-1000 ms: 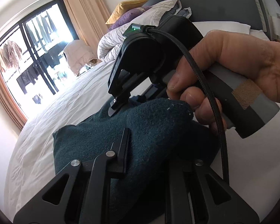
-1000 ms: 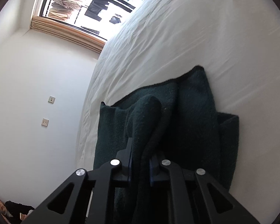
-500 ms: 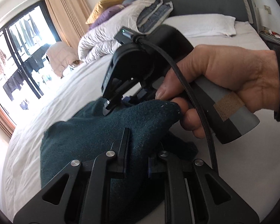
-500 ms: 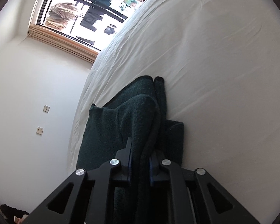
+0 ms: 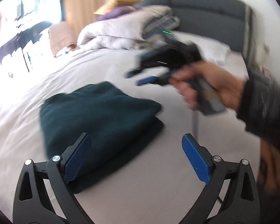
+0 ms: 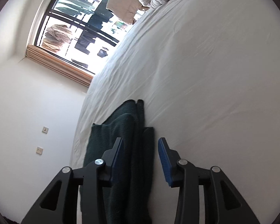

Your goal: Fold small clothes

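A dark green folded cloth (image 5: 95, 123) lies on the white bed sheet (image 5: 158, 177). My left gripper (image 5: 136, 149) is open and empty, its blue pads (image 5: 77, 158) just above the cloth's near edge. My right gripper (image 5: 143, 76) shows blurred in the left wrist view, held up beyond the cloth in a hand, jaws apart. In the right wrist view the right gripper (image 6: 140, 153) is open and empty, with the cloth (image 6: 128, 140) lying between and below its fingers (image 6: 164, 160).
A heap of grey and white bedding with cushions (image 5: 125, 31) lies at the head of the bed by the grey headboard (image 5: 205, 15). A white pillow (image 5: 214, 52) is behind the hand. A window (image 6: 80, 24) and white wall (image 6: 28, 112) lie past the bed's edge.
Both grippers have opened and let go of the green cloth, which now lies folded flat on the bed. Both grippers have pulled back from it, the right one lifting away.
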Motion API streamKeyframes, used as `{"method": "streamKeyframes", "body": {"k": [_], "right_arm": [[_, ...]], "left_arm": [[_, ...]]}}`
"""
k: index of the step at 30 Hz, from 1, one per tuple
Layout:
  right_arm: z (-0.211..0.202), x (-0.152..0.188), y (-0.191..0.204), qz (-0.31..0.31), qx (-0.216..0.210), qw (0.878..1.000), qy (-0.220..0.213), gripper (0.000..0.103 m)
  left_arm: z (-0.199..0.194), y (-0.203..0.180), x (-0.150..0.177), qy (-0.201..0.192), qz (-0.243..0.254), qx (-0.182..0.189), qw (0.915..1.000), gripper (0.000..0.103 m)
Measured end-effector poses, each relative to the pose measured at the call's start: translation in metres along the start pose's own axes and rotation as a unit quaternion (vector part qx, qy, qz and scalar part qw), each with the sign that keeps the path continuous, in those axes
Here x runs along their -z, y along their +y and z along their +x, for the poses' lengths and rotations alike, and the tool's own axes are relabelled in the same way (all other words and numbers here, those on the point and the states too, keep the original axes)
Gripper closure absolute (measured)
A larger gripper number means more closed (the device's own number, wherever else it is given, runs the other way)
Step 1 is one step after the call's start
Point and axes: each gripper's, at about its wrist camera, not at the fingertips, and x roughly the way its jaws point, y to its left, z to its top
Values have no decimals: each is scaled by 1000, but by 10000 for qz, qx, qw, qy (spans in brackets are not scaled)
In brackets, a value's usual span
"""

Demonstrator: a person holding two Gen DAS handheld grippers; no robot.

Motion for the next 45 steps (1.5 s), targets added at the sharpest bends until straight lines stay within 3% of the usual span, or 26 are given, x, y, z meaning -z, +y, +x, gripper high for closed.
{"method": "streamKeyframes", "body": {"k": [5,8,11,14,20,22,24,25,26,27,28,31,33,36,38,42,44,45], "right_arm": [[6,22,55,-559,-620,9961,302,78],[26,37,73,-830,-714,9922,605,78],[46,53,58,-644,-502,9928,880,78],[50,72,41,-673,-190,9934,910,96],[23,97,31,-1043,-68,9907,876,96],[6,95,35,-1176,-43,9897,810,83],[-15,86,34,-1182,-182,9915,515,49],[-22,79,32,-1191,-149,9921,367,44],[-24,71,31,-1156,-42,9929,261,41],[-22,64,28,-1051,5,9942,250,41],[-18,57,25,-906,0,9955,284,41],[7,41,11,-312,6,9979,562,41],[29,36,-1,100,102,9964,831,41],[48,31,-8,313,87,9950,940,42],[55,29,-5,346,62,9948,952,42],[73,24,3,203,113,9944,1035,42],[79,23,8,12,237,9943,1037,51],[81,24,10,-102,366,9938,1047,58]], "left_arm": [[-5,102,-20,-250,-1415,-167,9895,5],[23,157,-17,167,-2342,194,9718,30],[47,167,-4,598,-2277,52,9719,45],[56,134,19,650,-1899,-176,9795,45],[41,94,57,694,-1263,-432,9886,45],[25,91,59,684,-1159,-498,9896,45],[-5,93,64,416,-1217,-688,9893,45],[-18,103,63,199,-1318,-859,9874,39],[-23,112,59,57,-1454,-971,9846,32],[-28,129,57,-80,-1703,-1075,9795,16],[-27,143,54,-112,-1902,-1079,9757,11],[-11,170,48,-19,-2364,-739,9688,11],[9,190,52,235,-2843,-374,9577,12],[58,209,59,1006,-3614,283,9265,12],[85,212,59,1240,-3856,603,9123,12],[116,209,52,1410,-3819,905,9089,12],[124,211,50,1508,-3901,853,9043,23],[128,215,49,1525,-3909,820,9040,35]]}}
